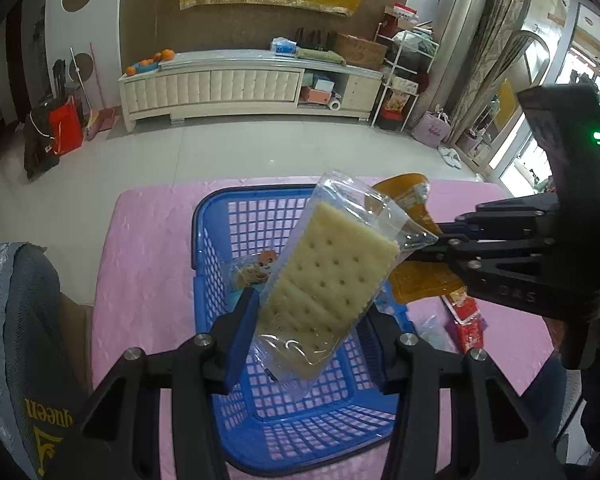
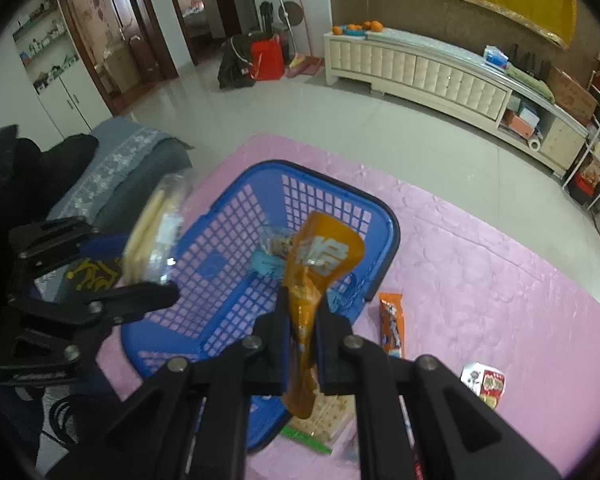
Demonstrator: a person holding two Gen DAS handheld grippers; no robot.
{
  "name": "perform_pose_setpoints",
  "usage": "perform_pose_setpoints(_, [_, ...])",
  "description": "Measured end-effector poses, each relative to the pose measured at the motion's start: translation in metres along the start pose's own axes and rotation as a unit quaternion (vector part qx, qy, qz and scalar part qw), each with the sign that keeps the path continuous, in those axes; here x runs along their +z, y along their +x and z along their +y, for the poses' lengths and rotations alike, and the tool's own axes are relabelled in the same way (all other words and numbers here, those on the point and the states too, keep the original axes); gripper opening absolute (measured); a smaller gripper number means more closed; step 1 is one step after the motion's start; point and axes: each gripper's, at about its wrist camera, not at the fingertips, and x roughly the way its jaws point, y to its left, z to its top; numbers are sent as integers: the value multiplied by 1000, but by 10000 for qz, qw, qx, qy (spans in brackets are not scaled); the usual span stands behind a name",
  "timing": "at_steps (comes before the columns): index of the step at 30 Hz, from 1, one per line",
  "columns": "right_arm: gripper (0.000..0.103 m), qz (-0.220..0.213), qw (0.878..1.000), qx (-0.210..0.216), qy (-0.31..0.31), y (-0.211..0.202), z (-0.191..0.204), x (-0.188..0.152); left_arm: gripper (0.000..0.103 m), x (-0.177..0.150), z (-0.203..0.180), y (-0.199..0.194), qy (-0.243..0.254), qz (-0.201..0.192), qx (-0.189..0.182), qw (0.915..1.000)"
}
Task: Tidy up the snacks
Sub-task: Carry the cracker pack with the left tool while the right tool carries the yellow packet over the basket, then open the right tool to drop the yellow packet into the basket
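A clear-wrapped cracker pack [image 1: 324,280] hangs tilted between the fingers of my left gripper [image 1: 312,320], above the blue mesh basket [image 1: 220,224]. The jaws stand wide; the left finger touches the pack, and the right side is hidden. The pack shows blurred in the right wrist view [image 2: 148,236]. My right gripper [image 2: 302,328] is shut on an orange snack pouch [image 2: 320,260] held upright over the basket's near right rim [image 2: 394,236]. It shows in the left wrist view [image 1: 432,246] too. A small wrapped snack [image 1: 256,270] lies inside the basket.
The basket sits on a pink tablecloth [image 2: 480,280]. On the cloth right of the basket lie an orange bar [image 2: 392,324], a red-and-white packet [image 2: 486,384], a cracker pack [image 2: 324,420] and a green stick [image 2: 306,440]. A grey-blue cushion [image 1: 16,320] is at left.
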Motion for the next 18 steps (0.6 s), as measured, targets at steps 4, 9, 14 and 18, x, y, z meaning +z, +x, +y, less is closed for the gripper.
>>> perform_pose_setpoints(4, [13,63,9994,-291,-184,19,1,9,46,3,5,9,7,50,29,10000])
perform_pose_setpoints(9, [13,126,9990,-333,-287,37,-1,19,46,8,8,17,-18,79,68,9999])
perform_pose_setpoints(14, [60,-69,9920,-1019,-739,47,3,25,46,8,10,23,-74,109,15,9999])
perform_pose_setpoints(18, [90,-127,9963,-765,-382,41,-10,22,46,5,10,23,-148,158,24,9998])
